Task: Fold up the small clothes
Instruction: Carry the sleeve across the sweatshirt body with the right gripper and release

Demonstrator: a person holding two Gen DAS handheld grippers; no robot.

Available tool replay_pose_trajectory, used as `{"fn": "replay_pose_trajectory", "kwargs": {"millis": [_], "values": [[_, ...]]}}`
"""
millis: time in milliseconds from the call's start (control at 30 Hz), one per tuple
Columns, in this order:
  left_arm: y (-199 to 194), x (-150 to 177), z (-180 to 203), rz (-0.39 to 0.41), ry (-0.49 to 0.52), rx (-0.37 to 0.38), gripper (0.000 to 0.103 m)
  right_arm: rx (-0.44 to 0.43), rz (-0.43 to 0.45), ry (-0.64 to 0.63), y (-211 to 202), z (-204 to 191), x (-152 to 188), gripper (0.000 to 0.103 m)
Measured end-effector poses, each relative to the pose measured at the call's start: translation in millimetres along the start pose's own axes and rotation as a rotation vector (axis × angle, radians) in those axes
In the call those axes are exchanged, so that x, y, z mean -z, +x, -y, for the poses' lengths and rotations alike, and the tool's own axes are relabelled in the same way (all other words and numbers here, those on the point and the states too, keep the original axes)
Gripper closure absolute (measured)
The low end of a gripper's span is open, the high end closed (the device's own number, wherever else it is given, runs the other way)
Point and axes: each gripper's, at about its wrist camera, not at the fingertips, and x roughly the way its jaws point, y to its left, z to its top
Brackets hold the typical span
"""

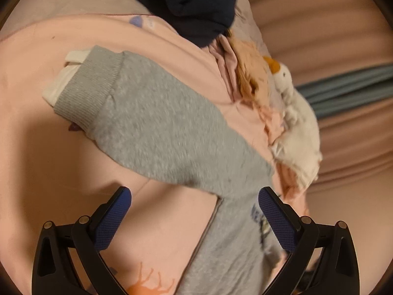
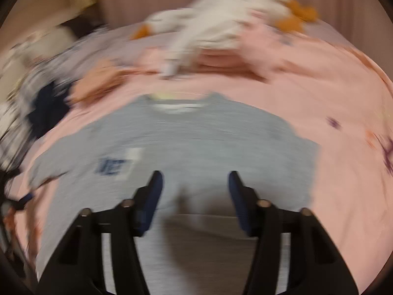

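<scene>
A small grey sweatshirt (image 1: pixel 159 127) lies spread on a pink bedsheet (image 1: pixel 36 159). In the left wrist view one sleeve stretches up-left to its ribbed cuff (image 1: pixel 86 88), with a white lining showing. My left gripper (image 1: pixel 194 194) is open and empty, just above the sleeve's base. In the blurred right wrist view the sweatshirt (image 2: pixel 196 142) lies flat with its collar (image 2: pixel 174 105) far from me and a blue print (image 2: pixel 110 167) at left. My right gripper (image 2: pixel 195 179) is open and empty over the lower body of the shirt.
A white plush goose (image 1: pixel 297 123) with an orange beak lies at the sheet's right edge; it also shows in the right wrist view (image 2: pixel 221 24). A dark navy garment (image 1: pixel 196 7) and peach clothes (image 1: pixel 248 73) are piled beyond the sleeve. Curtains (image 1: pixel 343 36) hang behind.
</scene>
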Motion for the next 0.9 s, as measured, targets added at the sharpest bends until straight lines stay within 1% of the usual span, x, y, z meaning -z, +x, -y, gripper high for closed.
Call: {"fn": "replay_pose_trajectory", "kwargs": {"millis": [33, 67, 100, 133, 167, 200, 233, 333, 367, 400, 433, 467, 500, 533, 567, 600, 667, 733, 800, 867, 900], "values": [[-1, -2, -3, 0.000, -0.016, 0.022, 0.001, 0.022, -0.022, 0.038, 7, 11, 1, 0.064], [-1, -3, -6, 0.000, -0.040, 0.050, 0.001, 0.028, -0.044, 0.073, 14, 20, 4, 0.065], [-1, -4, -8, 0.002, -0.054, 0.066, 0.001, 0.052, -0.063, 0.093, 21, 27, 8, 0.065], [-1, -5, -10, 0.004, -0.065, 0.084, 0.001, 0.096, -0.077, 0.092, 26, 32, 11, 0.070], [-1, -6, -13, 0.009, -0.084, 0.098, 0.001, 0.196, -0.096, 0.064, 34, 35, 14, 0.075], [-2, -7, -17, 0.018, -0.101, 0.103, 0.001, 0.296, -0.101, 0.030, 39, 36, 18, 0.077], [-3, -9, -19, 0.025, -0.114, 0.110, 0.001, 0.344, -0.101, 0.016, 42, 38, 20, 0.078], [-5, -15, -30, 0.054, -0.164, 0.108, 0.001, 0.361, -0.087, 0.041, 45, 43, 21, 0.078], [-6, -17, -34, 0.076, -0.177, 0.089, 0.001, 0.418, -0.073, 0.034, 45, 43, 19, 0.075], [-7, -18, -37, 0.086, -0.184, 0.080, 0.001, 0.503, -0.060, 0.027, 46, 45, 16, 0.069], [-6, -19, -40, 0.091, -0.191, 0.083, 0.001, 0.522, -0.057, 0.072, 48, 54, 14, 0.067], [-7, -21, -42, 0.093, -0.193, 0.084, 0.001, 0.470, -0.067, 0.127, 48, 64, 13, 0.071], [-6, -23, -43, 0.099, -0.193, 0.079, 0.001, 0.414, -0.064, 0.177, 46, 71, 13, 0.070], [-6, -25, -44, 0.106, -0.191, 0.072, 0.001, 0.356, -0.042, 0.216, 41, 77, 12, 0.069], [-6, -28, -43, 0.120, -0.187, 0.063, 0.001, 0.280, -0.008, 0.259, 35, 82, 11, 0.067], [-6, -30, -42, 0.133, -0.184, 0.054, 0.001, 0.234, 0.006, 0.292, 31, 86, 10, 0.066], [-7, -33, -41, 0.154, -0.178, 0.028, 0.001, 0.156, 0.026, 0.363, 26, 101, 11, 0.059], [-4, -35, -40, 0.165, -0.173, 0.012, 0.001, 0.113, 0.033, 0.411, 29, 106, 9, 0.058], [-1, -38, -37, 0.173, -0.164, -0.010, 0.001, 0.078, 0.035, 0.421, 34, 106, 8, 0.058], [1, -40, -35, 0.189, -0.157, -0.026, 0.001, 0.061, 0.027, 0.398, 42, 97, 0, 0.058], [1, -41, -36, 0.198, -0.158, -0.031, 0.001, 0.076, 0.014, 0.370, 51, 90, -5, 0.058]]}}
